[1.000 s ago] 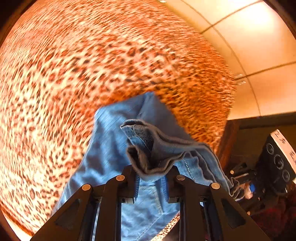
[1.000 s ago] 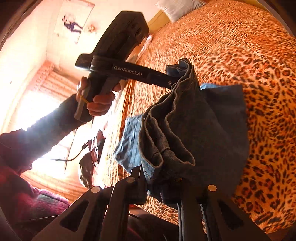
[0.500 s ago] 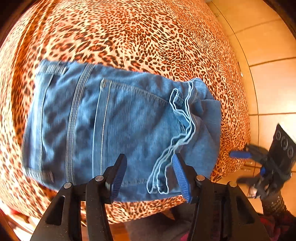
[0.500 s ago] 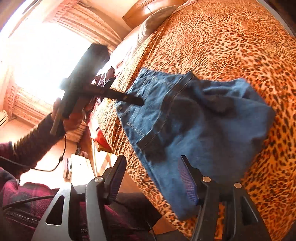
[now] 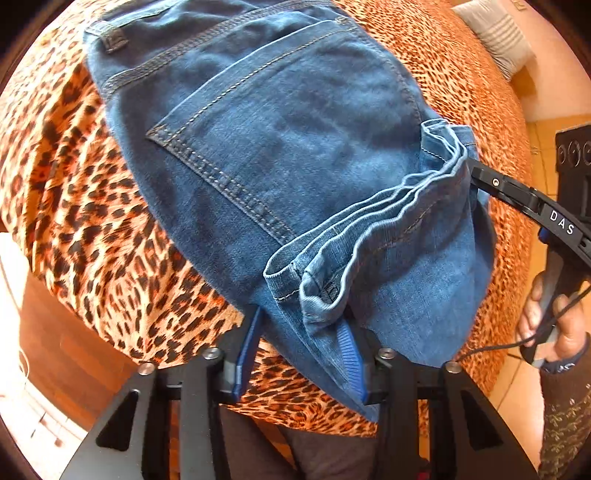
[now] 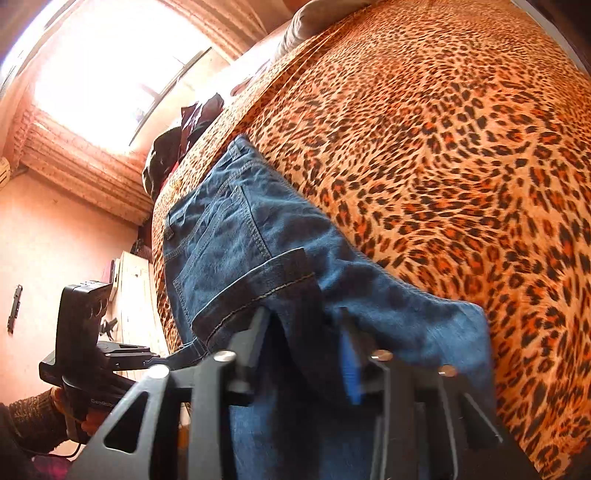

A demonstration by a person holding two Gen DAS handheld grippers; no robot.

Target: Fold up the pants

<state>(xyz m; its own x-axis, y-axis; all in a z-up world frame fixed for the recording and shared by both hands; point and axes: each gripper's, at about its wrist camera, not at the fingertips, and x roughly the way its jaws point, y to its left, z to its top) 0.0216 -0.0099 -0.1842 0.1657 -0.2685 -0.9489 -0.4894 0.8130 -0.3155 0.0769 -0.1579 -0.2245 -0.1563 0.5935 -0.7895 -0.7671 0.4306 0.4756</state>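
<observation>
The blue jeans [image 5: 280, 147] lie folded on the leopard-print bed, back pocket up, with the leg hems bunched along the near edge. My left gripper [image 5: 299, 332] is open, its blue pads on either side of the near hem corner. My right gripper [image 6: 306, 332] is also open around the other end of the hems. In the left wrist view the right gripper's fingers [image 5: 498, 184] reach into the folded edge at the right. The jeans also show in the right wrist view [image 6: 236, 229].
The leopard-print bedspread [image 6: 443, 129] covers the whole bed. A grey pillow [image 5: 495, 33] lies at the head. Dark clothes [image 6: 184, 140] sit at the bed's far edge below a bright window. The tiled floor [image 5: 535, 147] and the wooden bed frame [image 5: 55, 332] border the near edge.
One second ago both grippers held the jeans up in the air. They let go, and the jeans now lie on the bed. Both open grippers have moved close in around the hem edge.
</observation>
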